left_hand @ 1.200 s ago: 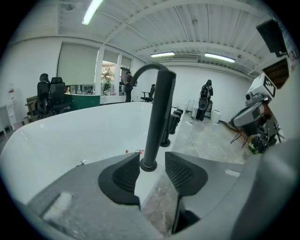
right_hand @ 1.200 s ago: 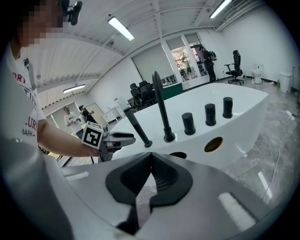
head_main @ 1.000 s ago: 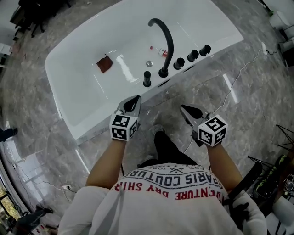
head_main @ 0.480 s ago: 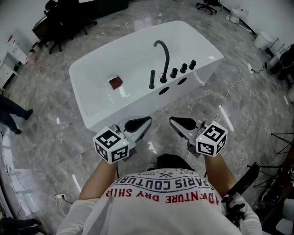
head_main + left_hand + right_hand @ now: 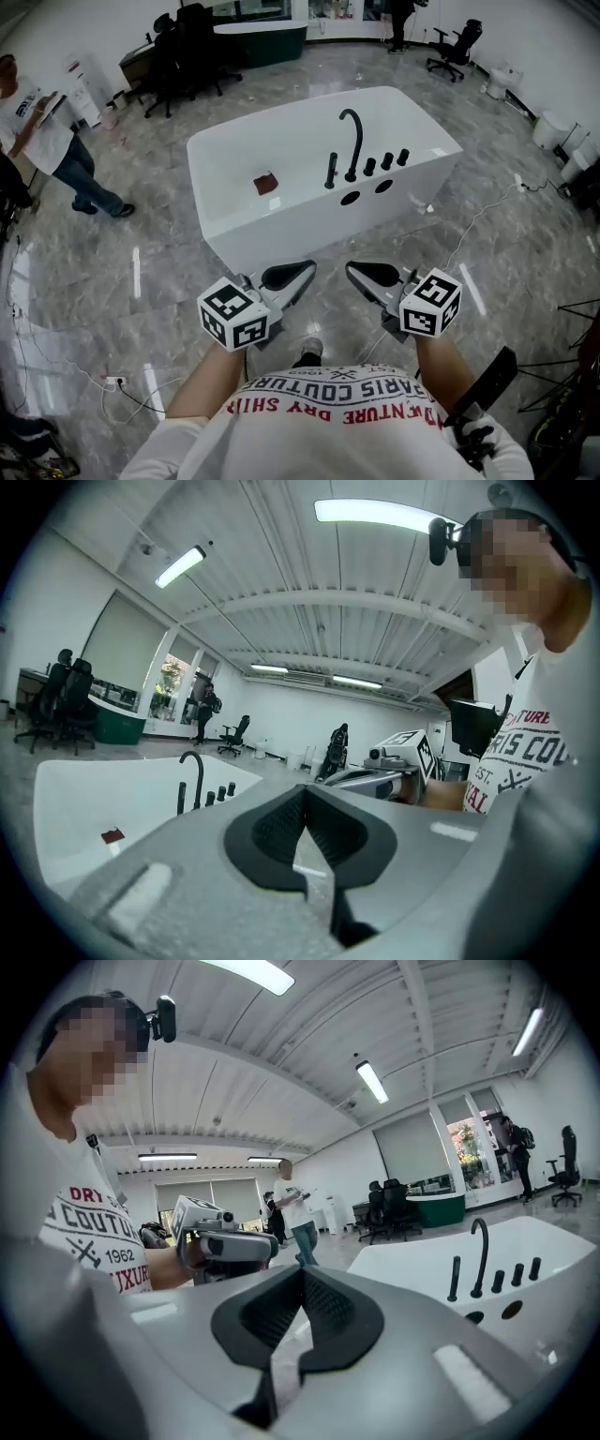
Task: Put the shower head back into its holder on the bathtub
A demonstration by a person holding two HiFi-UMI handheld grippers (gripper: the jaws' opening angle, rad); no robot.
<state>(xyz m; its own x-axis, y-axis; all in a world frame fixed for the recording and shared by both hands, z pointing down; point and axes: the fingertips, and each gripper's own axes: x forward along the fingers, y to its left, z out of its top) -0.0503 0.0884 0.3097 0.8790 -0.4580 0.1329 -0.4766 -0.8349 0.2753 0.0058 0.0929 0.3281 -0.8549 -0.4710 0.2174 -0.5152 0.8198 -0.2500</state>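
The white bathtub (image 5: 234,220) stands on the marble floor ahead of me. On its near rim are a black arched faucet (image 5: 353,141), three black knobs (image 5: 386,161) and a slim black shower head (image 5: 332,171) standing upright left of the faucet. My left gripper (image 5: 304,271) and right gripper (image 5: 355,272) hang side by side in the air, well short of the tub. Both are shut with nothing between the jaws. The tub and faucet (image 5: 480,1255) show at the right of the right gripper view. In the left gripper view the faucet (image 5: 192,780) is at the left.
A brown cloth (image 5: 266,183) lies inside the tub. A person (image 5: 47,131) stands at the far left. Office chairs (image 5: 183,42) and a dark counter (image 5: 258,37) are behind the tub. Cables (image 5: 487,211) run over the floor at right, with a power strip (image 5: 112,382) at lower left.
Both grippers have risen and drawn back from the tub, staying shut. The head view has tilted up, so the tub looks farther away and more of the room shows.
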